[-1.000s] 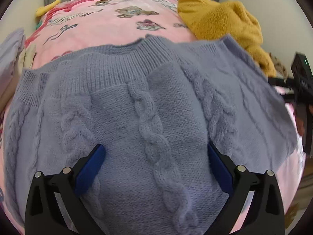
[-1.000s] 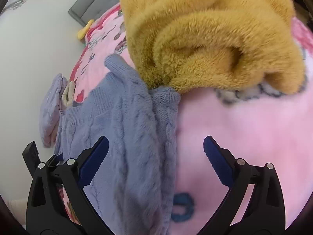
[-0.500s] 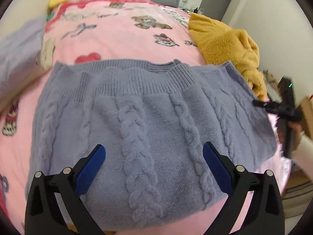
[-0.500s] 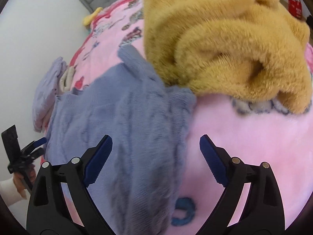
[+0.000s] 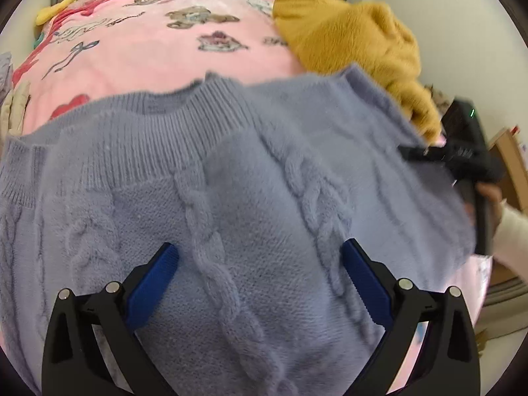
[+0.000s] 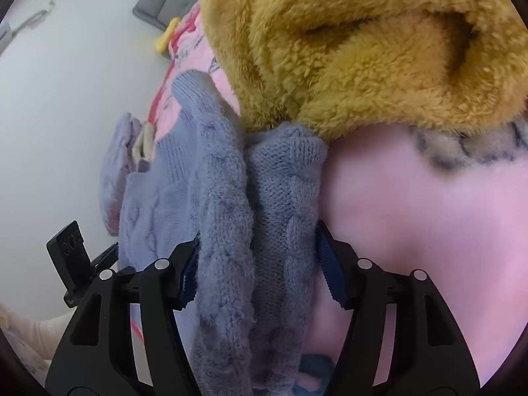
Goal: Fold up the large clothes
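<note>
The right gripper (image 6: 255, 264) is closing its blue pads (image 6: 331, 275) on the bunched side edge of the lavender cable-knit sweater (image 6: 227, 217); the stacked knit layers are filling the gap and touching both pads, so the grip is judged taken or nearly so. The left gripper (image 5: 259, 272) is hanging over the middle of the sweater (image 5: 237, 198) with its fingers (image 5: 153, 272) spread wide, holding nothing; contact with the knit cannot be confirmed.

The sweater is lying partly folded on the pink printed blanket (image 5: 138, 56), its ribbed band (image 5: 158, 145) turned toward the headboard. Its long axis is running across the left gripper's line of sight, from the left edge of that view to the right gripper at the far right end. The right hand is therefore the one placed on the edge; the coming fold is judged to carry that end leftward over the body.

Beyond, a mustard fleece garment (image 6: 363, 49) is overlapping the sweater's far corner and could drag. No legible writing or brand is visible.
</note>
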Demonstrator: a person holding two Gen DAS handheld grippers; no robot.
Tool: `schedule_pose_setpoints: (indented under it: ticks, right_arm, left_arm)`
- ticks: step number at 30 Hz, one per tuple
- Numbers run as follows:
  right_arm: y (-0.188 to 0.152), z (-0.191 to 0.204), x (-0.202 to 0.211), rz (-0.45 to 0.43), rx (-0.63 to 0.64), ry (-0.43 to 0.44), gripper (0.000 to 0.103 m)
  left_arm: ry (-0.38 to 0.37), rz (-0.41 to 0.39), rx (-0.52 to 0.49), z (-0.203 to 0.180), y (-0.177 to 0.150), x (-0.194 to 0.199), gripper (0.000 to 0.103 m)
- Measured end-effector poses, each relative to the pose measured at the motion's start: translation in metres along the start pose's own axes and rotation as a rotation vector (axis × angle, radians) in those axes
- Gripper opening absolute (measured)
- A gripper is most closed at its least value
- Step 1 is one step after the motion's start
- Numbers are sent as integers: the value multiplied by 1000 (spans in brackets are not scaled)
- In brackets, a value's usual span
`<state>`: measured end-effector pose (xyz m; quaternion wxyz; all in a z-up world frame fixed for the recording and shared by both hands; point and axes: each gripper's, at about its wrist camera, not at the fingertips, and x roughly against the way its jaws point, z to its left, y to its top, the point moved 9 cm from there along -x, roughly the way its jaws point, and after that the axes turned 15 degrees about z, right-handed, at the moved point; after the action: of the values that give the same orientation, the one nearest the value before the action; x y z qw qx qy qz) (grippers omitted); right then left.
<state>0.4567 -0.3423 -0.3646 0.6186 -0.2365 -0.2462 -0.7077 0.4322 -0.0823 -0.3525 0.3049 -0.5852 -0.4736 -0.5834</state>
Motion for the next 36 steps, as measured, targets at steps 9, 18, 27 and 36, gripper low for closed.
schedule_pose_setpoints:
  ticks: [9,18,27,36]
  right_arm:
    - [0,41,2,-49,95,-52,28]
    - [-11,153,42,-92,216,-128,25]
    - [-1,242,52,-43,153,-99,25]
    - [1,292,19,-30,149,-133,25]
  left_arm:
    - [19,-4,-22,-1,-2,-4,98]
    - [-2,-52,2,2,-2,1,98]
    - [-197,-39,-60,35,-57,37,96]
    - [-54,-160,-60,32,-71,11,98]
